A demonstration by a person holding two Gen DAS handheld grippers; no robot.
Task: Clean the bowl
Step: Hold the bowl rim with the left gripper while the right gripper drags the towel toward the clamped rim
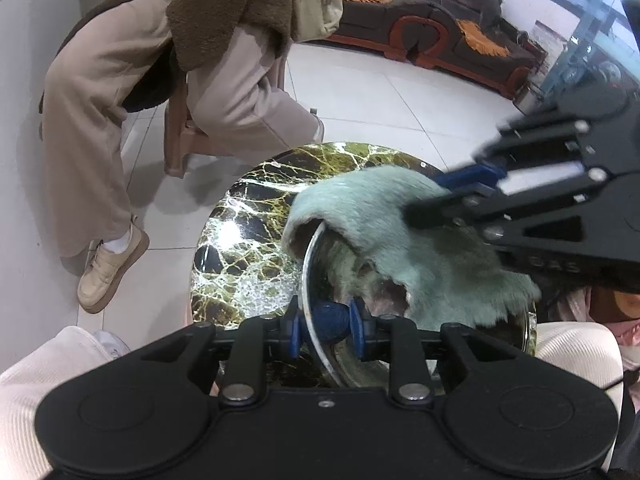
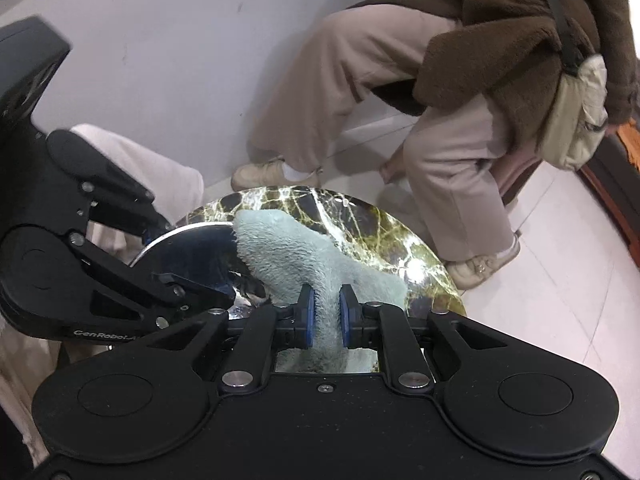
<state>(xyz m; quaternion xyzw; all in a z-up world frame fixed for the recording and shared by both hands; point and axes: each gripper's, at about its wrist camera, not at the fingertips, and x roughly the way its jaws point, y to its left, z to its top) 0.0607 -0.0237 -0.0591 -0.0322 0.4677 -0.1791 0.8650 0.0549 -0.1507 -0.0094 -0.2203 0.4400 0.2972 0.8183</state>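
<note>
A shiny steel bowl [image 1: 320,280] is tilted on a small round marble table [image 1: 240,240]. My left gripper [image 1: 326,330] is shut on the bowl's near rim, one blue pad inside and one outside. A pale green fluffy cloth [image 1: 400,232] drapes over the bowl's far rim and into it. In the right wrist view the right gripper [image 2: 326,316] is shut on a bunched part of the cloth [image 2: 288,244], which lies across the bowl [image 2: 192,248]. The left gripper's body [image 2: 100,280] reaches in from the left. The bowl's inside is mostly hidden by the cloth.
A person in beige trousers [image 1: 100,100] and a brown fleece coat sits on a stool close behind the table, shoes [image 1: 108,268] on the white tiled floor. A brown sofa [image 1: 440,32] stands far back. My own light-trousered knees [image 1: 580,356] flank the table.
</note>
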